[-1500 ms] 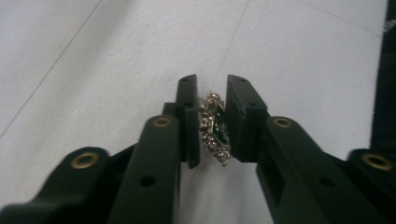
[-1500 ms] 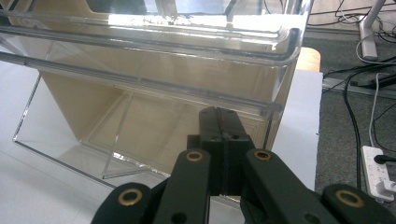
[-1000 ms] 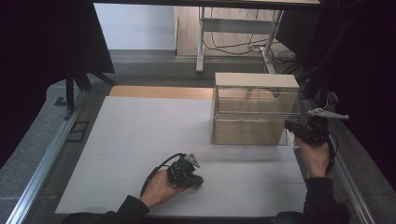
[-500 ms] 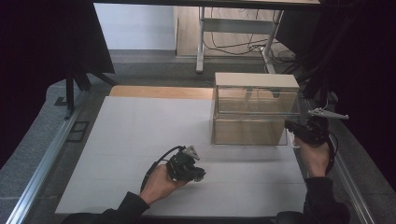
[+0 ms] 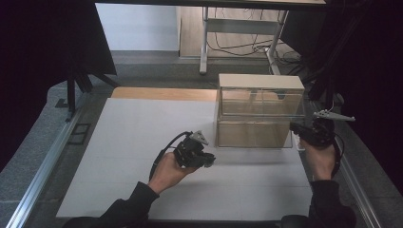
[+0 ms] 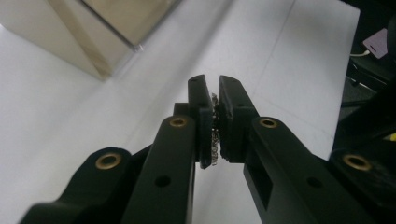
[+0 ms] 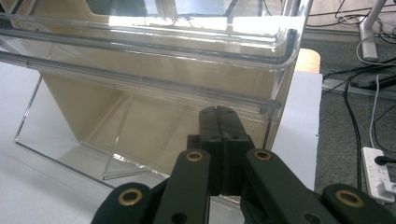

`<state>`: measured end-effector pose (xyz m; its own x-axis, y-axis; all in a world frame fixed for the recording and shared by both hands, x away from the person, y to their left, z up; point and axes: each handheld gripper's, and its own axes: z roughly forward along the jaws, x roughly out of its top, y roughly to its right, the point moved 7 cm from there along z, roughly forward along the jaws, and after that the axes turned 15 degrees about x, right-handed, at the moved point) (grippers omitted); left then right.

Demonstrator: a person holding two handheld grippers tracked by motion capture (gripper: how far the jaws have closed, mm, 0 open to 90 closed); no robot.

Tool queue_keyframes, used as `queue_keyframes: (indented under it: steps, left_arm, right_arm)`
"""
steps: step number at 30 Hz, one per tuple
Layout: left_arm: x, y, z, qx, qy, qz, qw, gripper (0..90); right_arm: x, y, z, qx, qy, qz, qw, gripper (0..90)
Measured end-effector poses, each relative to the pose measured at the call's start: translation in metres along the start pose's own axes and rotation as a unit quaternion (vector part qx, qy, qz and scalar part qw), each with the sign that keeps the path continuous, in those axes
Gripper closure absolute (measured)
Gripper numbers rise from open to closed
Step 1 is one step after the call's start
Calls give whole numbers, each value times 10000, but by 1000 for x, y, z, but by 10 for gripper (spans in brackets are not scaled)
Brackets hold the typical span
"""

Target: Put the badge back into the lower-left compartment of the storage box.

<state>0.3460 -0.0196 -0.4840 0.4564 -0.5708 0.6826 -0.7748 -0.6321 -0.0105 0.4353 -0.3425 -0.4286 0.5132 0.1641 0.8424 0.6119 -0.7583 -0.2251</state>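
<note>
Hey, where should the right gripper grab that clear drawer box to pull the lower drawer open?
Probably the lower drawer by its clear front lip, from the front near the right corner, where the right gripper sits shut. That protruding edge looks thin enough for open jaws.

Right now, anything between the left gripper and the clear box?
Nothing: in the high view, bare white table separates the left gripper from the clear box.

Held item: a small silvery, sparkling piece [image 6: 215, 133], thin and rough-edged, is seen in the left gripper view; its kind cannot be told.
Held item pose: it is pinched upright between two black pads, with its edges showing at the top and bottom.
Box: a clear acrylic box [image 5: 259, 111] with a beige top and back.
Box position: it stands upright on the white table's right half.
</note>
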Motion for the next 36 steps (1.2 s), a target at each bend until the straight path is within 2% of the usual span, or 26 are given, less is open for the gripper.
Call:
queue_keyframes:
  steps: [5, 15, 18, 24, 30, 36]
  left_arm:
    - [14, -6, 3, 45, -3, -130, 9999, 833]
    - [34, -13, 10, 243, 194, -92, 9995, 833]
    - [39, -16, 13, 224, 260, -138, 9993, 833]
    - [46, -19, 22, 259, 282, -135, 9992, 833]
    - [51, -23, 29, 319, 454, -175, 9983, 833]
    - [55, -26, 37, 462, 507, -92, 9976, 832]
  right_arm:
    - [0, 0, 0, 10, -4, -4, 10000, 899]
    - [0, 0, 0, 10, 0, 3, 10000, 898]
    - [0, 0, 0, 13, -6, 6, 10000, 898]
    - [0, 0, 0, 35, 10, 15, 10000, 898]
    - [0, 0, 0, 35, 8, 14, 10000, 898]
    - [0, 1, 0, 44, 9, 18, 10000, 898]
